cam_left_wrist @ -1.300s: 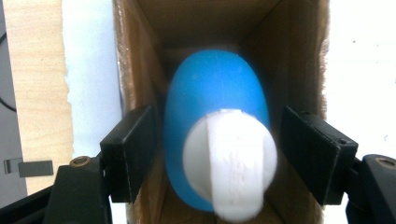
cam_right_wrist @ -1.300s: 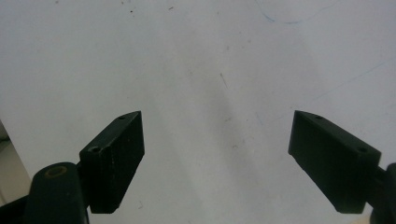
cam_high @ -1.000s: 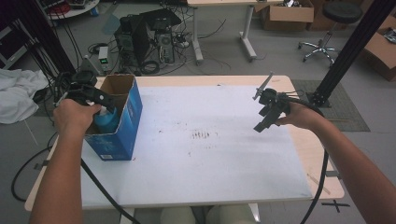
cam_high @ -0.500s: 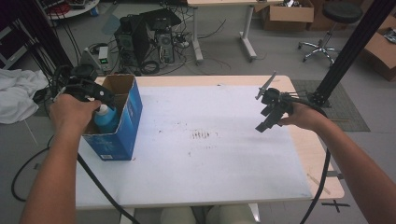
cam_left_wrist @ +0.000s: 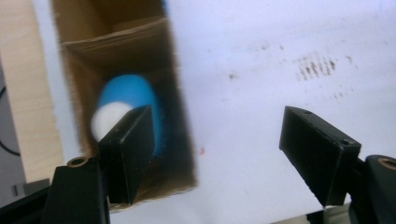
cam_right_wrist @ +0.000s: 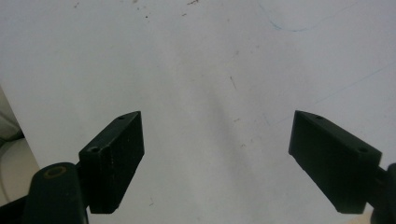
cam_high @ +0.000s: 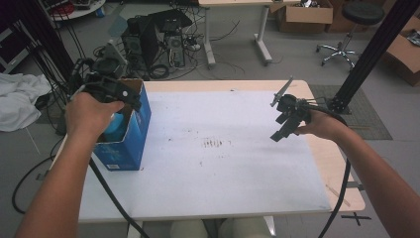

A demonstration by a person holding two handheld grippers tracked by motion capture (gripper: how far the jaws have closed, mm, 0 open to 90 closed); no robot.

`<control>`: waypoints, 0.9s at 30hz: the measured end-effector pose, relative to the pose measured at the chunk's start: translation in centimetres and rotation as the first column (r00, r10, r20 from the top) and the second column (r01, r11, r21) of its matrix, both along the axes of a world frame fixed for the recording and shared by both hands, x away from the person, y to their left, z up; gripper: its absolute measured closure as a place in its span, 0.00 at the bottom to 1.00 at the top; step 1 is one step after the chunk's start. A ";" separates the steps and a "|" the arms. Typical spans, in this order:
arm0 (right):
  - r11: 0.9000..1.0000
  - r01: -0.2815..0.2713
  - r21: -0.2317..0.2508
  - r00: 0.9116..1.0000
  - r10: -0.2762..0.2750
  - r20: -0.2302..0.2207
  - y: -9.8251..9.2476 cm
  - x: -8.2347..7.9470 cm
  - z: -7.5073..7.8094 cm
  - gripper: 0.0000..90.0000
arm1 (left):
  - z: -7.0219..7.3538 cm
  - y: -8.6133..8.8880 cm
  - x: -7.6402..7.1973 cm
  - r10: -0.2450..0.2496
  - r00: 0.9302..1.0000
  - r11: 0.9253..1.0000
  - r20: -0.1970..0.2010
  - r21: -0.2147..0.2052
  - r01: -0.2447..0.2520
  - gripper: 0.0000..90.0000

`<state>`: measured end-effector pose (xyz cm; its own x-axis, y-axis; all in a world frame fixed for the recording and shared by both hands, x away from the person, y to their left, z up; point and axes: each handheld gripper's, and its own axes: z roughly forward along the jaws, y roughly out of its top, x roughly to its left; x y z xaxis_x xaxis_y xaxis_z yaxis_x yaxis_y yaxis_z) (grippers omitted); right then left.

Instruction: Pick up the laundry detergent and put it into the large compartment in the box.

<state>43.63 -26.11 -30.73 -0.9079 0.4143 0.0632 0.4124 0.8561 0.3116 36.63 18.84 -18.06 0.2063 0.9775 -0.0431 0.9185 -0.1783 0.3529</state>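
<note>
A blue cardboard box (cam_high: 130, 144) stands open-topped at the table's left edge. Inside it lies a blue bottle (cam_left_wrist: 135, 100) with a white cap (cam_left_wrist: 108, 119), also seen in the high view as the blue bottle (cam_high: 114, 127). My left gripper (cam_high: 124, 96) hovers just above the box's opening; in its own view the left gripper (cam_left_wrist: 217, 128) is open, one jaw over the box and the other over the table, holding nothing. My right gripper (cam_high: 282, 125) is held above the table's right side, and the right gripper (cam_right_wrist: 215, 128) is open and empty.
The white table top (cam_high: 223, 163) carries dark scuff marks (cam_high: 214, 144) near its middle. Behind the table are computer towers and cables (cam_high: 153, 39), another desk, cardboard boxes and a stool (cam_high: 359, 20). A black post (cam_high: 369, 54) rises at the right.
My left hand and gripper have lifted slightly above the box; the blue bottle stays inside. The right gripper has hardly moved.
</note>
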 end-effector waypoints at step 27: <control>1.000 0.002 0.006 1.000 -0.002 0.003 0.0 -1.0 0.3 0.20 | -0.7 -6.2 -0.9 -0.098 0.995 0.995 0.001 0.002 0.098 0.21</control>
